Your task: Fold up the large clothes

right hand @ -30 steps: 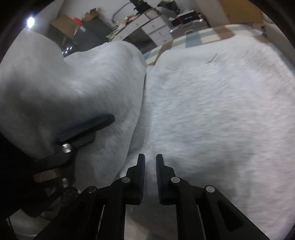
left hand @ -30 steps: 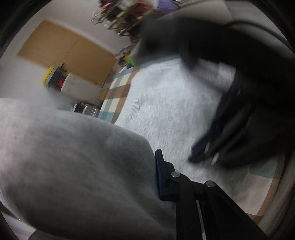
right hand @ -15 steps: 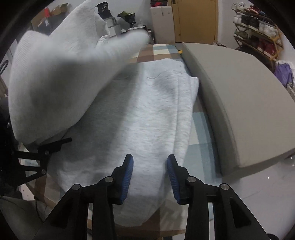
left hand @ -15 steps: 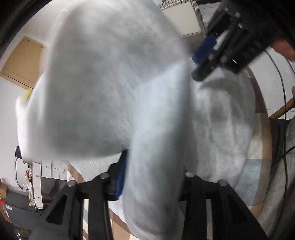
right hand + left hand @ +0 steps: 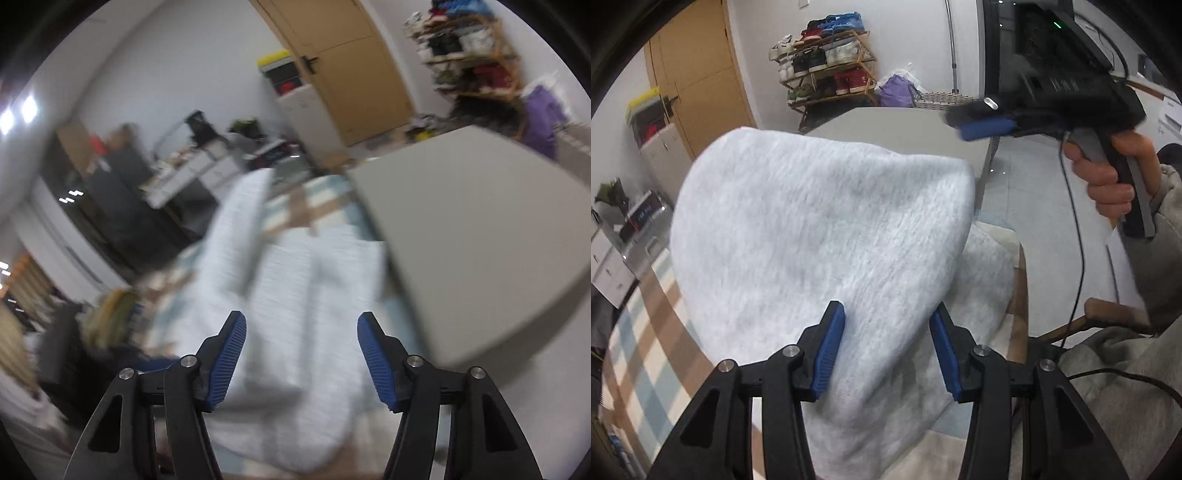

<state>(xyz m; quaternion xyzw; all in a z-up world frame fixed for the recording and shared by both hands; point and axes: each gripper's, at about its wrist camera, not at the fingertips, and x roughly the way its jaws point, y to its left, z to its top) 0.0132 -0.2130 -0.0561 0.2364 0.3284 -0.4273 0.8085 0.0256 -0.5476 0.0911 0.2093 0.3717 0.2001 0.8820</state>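
A large light grey garment [image 5: 820, 243] billows up in front of my left gripper [image 5: 886, 350], a fold of it lying between the open jaws, not pinched. The rest of it lies below on a checked cloth [image 5: 639, 354]. In the right wrist view the garment [image 5: 295, 314] lies blurred on the table with one part raised. My right gripper [image 5: 301, 354] is open and empty above it. It also shows in the left wrist view [image 5: 982, 122], held by a hand at upper right.
A grey cushioned block [image 5: 480, 240] borders the checked cloth on the right. A wooden door [image 5: 343, 66], a shoe rack [image 5: 827, 62] and white drawers [image 5: 605, 266] stand around the room. A cable [image 5: 1078, 258] hangs from the right gripper.
Both grippers have opened wider. The right gripper has lifted away from the garment. The garment fold has loosened from the left jaws and sinks in front of them.
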